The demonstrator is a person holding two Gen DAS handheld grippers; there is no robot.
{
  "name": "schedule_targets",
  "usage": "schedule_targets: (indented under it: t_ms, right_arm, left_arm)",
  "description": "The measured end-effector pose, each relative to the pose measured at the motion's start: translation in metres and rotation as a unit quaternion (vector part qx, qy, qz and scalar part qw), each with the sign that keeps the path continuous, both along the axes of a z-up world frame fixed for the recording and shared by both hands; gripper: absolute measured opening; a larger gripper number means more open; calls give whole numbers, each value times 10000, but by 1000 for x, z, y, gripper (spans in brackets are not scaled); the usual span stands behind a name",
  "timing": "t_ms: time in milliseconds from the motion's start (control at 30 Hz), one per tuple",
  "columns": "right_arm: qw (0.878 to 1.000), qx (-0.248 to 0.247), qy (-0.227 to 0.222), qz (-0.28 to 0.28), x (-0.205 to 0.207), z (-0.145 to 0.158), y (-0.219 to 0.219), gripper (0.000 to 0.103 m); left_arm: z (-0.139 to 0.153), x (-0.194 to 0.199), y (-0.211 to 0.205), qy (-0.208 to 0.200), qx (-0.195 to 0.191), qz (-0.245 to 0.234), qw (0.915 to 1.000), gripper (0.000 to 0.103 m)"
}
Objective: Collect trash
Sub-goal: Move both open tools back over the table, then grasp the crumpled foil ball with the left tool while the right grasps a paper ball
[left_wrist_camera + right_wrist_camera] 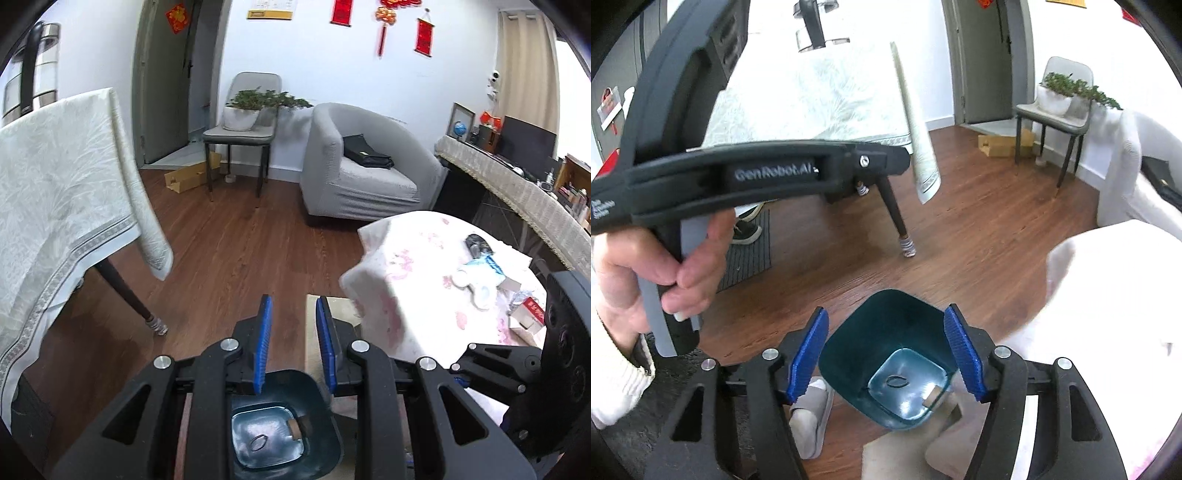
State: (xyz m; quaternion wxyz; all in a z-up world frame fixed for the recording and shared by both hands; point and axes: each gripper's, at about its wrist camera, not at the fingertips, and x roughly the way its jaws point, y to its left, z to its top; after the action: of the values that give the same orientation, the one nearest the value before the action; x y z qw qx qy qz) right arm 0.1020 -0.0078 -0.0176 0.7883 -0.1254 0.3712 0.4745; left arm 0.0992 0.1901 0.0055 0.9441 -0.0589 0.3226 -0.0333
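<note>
Right gripper (886, 350): jaws apart, nothing between them. Left gripper (291, 338): nearly closed, empty. Teal trash bin (886, 332): on floor directly below both, small scrap inside. Trash items (480, 273): on desk (406, 258), right of left gripper.

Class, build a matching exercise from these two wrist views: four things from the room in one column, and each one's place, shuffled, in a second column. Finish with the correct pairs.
Things
1. Dark teal square plastic trash bin
2. White potted green plant
3. Black flat bag
4. Flat brown cardboard box

Places
A. On the seat of the grey armchair
B. On the wooden floor beside the chair's legs
C. On the seat of the grey dining chair
D. On the floor below both grippers

Pairs: 1-D, 2-C, 3-A, 4-B
</note>
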Motion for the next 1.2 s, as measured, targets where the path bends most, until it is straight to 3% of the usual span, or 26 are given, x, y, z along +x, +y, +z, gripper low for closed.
schedule_targets:
  t_ms: [233,600,967,1067,1200]
  right_arm:
    - [9992,89,-163,-355,3,12,-46,64]
    - [9927,141,-475,-1100,15,30,-130,64]
    - [9755,149,-674,-2089,28,50,-245,64]
    - [9700,58,-682,-2331,34,49,-264,64]
    - [9644,-11,-645,-2566,38,46,-290,65]
  left_arm:
    - [4,9,-39,-156,3,-298,9994,35]
    - [-3,25,-104,-87,8,-766,9970,47]
    - [8,27,-185,209,256,-1632,9860,62]
    - [12,28,-200,293,276,-1597,9863,72]
    - [16,29,-218,310,394,-1681,9845,73]
